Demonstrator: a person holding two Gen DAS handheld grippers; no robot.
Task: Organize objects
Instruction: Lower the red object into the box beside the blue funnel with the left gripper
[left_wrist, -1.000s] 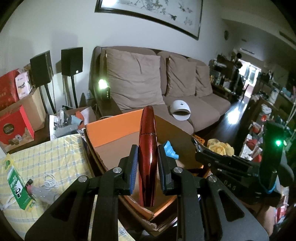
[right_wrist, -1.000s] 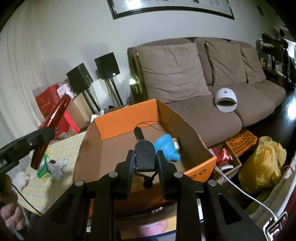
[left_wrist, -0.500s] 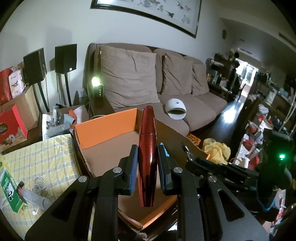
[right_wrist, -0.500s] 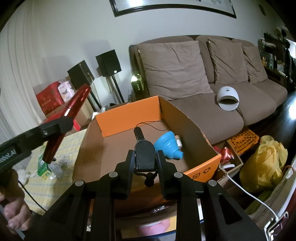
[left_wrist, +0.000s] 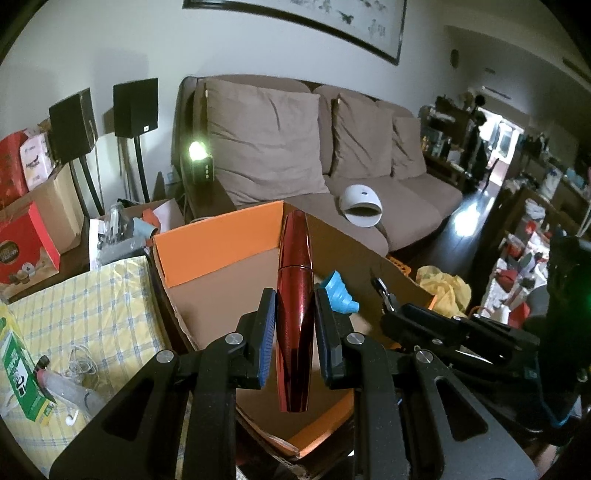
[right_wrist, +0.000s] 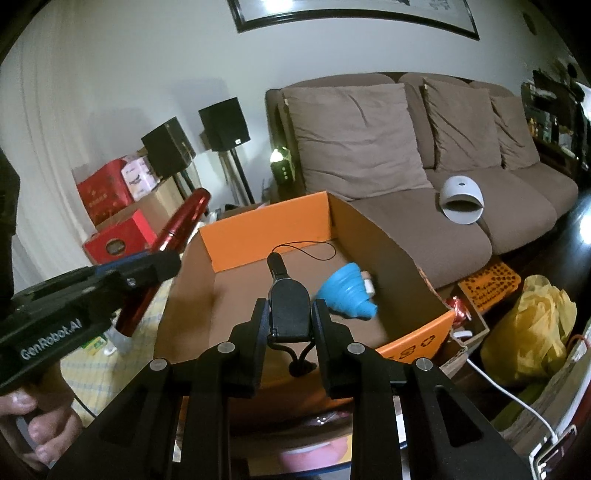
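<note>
My left gripper (left_wrist: 294, 325) is shut on a shiny red spindle-shaped tube (left_wrist: 294, 295), held upright over the near left part of an open orange cardboard box (left_wrist: 218, 243). In the right wrist view the same tube (right_wrist: 177, 236) sticks up from the left gripper (right_wrist: 147, 269) at the box's left wall. My right gripper (right_wrist: 290, 317) is shut on a small black device with a cord (right_wrist: 290, 306), held above the front of the box (right_wrist: 266, 232). A blue funnel (right_wrist: 347, 291) lies inside the box, also seen as the funnel (left_wrist: 338, 291) behind the left fingers.
A brown sofa (right_wrist: 406, 155) with a white domed device (right_wrist: 461, 199) stands behind the box. A checked yellow cloth (left_wrist: 74, 306) at the left carries a green carton (left_wrist: 22, 369) and cables. Speakers (left_wrist: 135, 107), red boxes (right_wrist: 118, 236) and a yellow bag (right_wrist: 528, 332) surround the area.
The left gripper with the red tube has moved right and slightly down, closer over the box. The right gripper and its black device have stayed still.
</note>
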